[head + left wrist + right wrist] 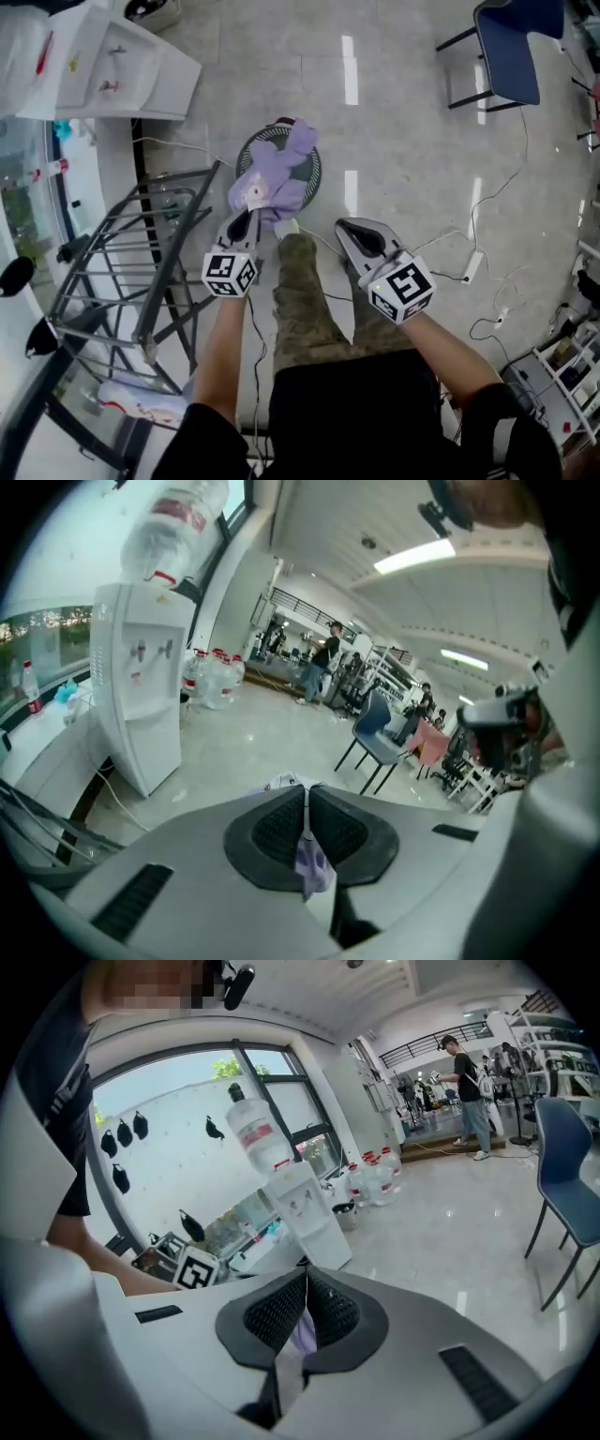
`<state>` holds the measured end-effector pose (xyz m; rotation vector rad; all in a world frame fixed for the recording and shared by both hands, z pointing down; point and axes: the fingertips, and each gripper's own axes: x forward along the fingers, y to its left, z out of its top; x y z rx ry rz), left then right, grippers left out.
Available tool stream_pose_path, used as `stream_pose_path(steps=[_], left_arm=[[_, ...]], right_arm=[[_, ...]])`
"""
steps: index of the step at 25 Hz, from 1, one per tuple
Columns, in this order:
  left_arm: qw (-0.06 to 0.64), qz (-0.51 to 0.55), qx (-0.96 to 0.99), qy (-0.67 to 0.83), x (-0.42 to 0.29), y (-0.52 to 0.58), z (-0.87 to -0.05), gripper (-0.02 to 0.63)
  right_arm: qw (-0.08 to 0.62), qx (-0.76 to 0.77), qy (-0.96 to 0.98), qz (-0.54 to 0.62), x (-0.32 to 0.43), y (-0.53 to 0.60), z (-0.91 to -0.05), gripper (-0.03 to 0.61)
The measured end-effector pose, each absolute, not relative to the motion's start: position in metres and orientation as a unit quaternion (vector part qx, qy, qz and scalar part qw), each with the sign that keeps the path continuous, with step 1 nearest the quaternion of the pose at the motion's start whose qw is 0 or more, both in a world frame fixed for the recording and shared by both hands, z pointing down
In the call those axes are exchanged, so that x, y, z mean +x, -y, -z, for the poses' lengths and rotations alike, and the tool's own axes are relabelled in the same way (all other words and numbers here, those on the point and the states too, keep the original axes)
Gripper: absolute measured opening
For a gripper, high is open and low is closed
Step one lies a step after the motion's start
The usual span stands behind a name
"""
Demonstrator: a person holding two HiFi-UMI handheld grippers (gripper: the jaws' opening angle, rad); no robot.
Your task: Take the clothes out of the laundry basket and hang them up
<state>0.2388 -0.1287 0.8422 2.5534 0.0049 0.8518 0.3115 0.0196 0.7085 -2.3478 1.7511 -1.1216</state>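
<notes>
A lilac garment (272,183) hangs bunched over the round dark laundry basket (314,159) on the floor ahead of my legs. My left gripper (246,217) is shut on the garment's near left edge; in the left gripper view a fold of the lilac cloth (314,866) shows pinched between the black pads (277,829). My right gripper (349,225) sits to the right of the garment, jaws together. The right gripper view shows a strip of lilac cloth (302,1333) caught between its pads (333,1312).
A dark metal drying rack (131,262) stands at my left. A white water dispenser (103,66) is at the far left, a blue chair (511,47) at the far right. Cables and a power strip (473,264) lie on the floor to the right.
</notes>
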Motion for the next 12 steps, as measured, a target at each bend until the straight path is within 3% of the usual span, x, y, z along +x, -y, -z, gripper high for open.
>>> stream_pose_path(steps=[6,12], left_arm=[[0.272,-0.201,0.941,0.017,0.232,0.154,-0.699,0.011],[0.253,-0.106,0.962,0.0,0.231,0.162,-0.547,0.011]], right_arm=[[-0.016,-0.747,-0.574,0.336,0.309,-0.021,-0.652,0.002],[0.021,-0.758,-0.583,0.291,0.312,-0.001,-0.569,0.002]])
